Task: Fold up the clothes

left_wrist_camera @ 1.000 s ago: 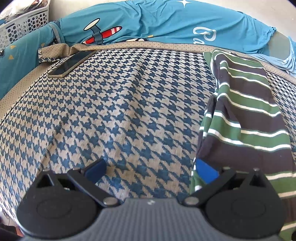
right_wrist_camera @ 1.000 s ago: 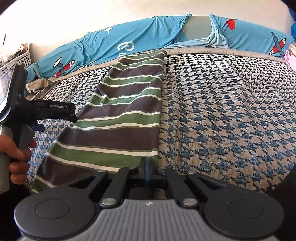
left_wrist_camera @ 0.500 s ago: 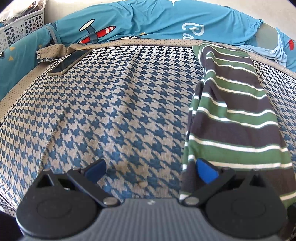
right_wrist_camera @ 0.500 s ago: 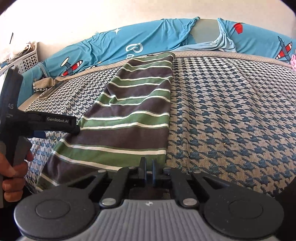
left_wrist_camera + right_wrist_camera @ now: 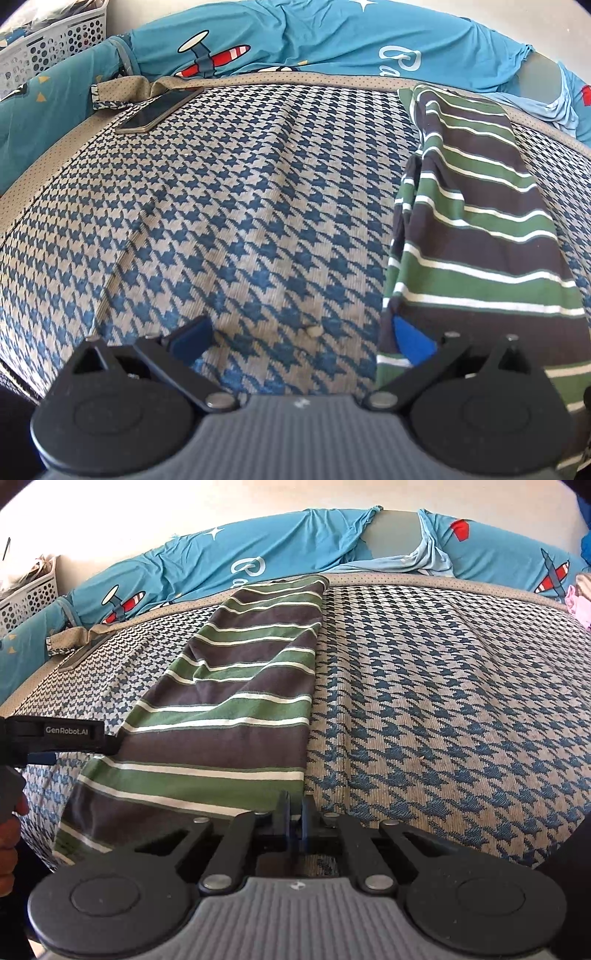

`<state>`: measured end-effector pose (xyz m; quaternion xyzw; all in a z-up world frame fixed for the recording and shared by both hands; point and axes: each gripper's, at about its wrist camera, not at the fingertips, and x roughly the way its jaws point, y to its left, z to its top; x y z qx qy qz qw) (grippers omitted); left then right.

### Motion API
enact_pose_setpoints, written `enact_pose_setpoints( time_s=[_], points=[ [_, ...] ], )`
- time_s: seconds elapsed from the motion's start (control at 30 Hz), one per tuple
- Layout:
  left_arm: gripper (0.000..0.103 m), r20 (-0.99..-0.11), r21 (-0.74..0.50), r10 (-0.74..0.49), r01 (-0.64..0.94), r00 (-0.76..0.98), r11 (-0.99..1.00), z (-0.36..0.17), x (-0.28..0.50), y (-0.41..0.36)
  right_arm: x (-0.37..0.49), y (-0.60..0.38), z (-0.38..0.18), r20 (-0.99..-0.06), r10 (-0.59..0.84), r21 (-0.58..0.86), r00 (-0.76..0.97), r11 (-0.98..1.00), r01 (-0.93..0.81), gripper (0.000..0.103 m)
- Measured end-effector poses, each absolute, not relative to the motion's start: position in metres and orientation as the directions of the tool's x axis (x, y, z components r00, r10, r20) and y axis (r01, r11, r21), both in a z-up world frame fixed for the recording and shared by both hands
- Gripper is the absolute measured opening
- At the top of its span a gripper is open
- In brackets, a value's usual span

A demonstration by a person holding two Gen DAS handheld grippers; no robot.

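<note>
A striped garment (image 5: 240, 709) in green, dark grey and white lies folded lengthwise on the houndstooth bed cover (image 5: 443, 701), running from the near edge to the pillows. My right gripper (image 5: 294, 812) is shut on the garment's near right corner. My left gripper (image 5: 301, 339) stands open at the near left edge of the striped garment (image 5: 480, 240). Its right pad (image 5: 410, 341) lies over the cloth and its left pad (image 5: 192, 338) over bare bed cover (image 5: 221, 221). A person's hand (image 5: 9, 834) holds the left gripper's handle.
A phone (image 5: 159, 110) lies at the far left of the bed. A white perforated basket (image 5: 48, 48) stands beyond the left corner. Blue aeroplane-print pillows (image 5: 332, 44) line the far side. Pink clothing (image 5: 580, 605) sits at the far right.
My left gripper has shifted a little sideways along the bed's near side, still open at the garment's left edge. The right gripper has stayed put, apart from a brief slight parting of its jaws.
</note>
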<state>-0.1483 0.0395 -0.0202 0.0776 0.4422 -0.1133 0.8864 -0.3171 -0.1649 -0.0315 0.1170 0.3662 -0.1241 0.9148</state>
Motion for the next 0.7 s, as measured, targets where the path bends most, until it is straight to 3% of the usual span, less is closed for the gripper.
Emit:
enact_pose_setpoints(
  time_s=[0.4, 0.57, 0.7],
  points=[
    [0.103, -0.790, 0.067, -0.120, 0.278, 0.602, 0.958, -0.011, -0.151, 0.027, -0.313, -0.169, -0.022, -0.682, -0.080, 0.190, 0.727, 0.940, 0.282, 0.010],
    [0.103, -0.791, 0.057, -0.140, 0.299, 0.596, 0.953, -0.010, -0.152, 0.021, -0.302, -0.172, -0.013, -0.661, -0.039, 0.205, 0.750, 0.951, 0.230, 0.026],
    [0.103, -0.787, 0.052, -0.153, 0.312, 0.598, 0.949, -0.008, -0.152, 0.017, -0.291, -0.178, -0.009, -0.653, 0.016, 0.233, 0.757, 0.956, 0.181, 0.027]
  ],
)
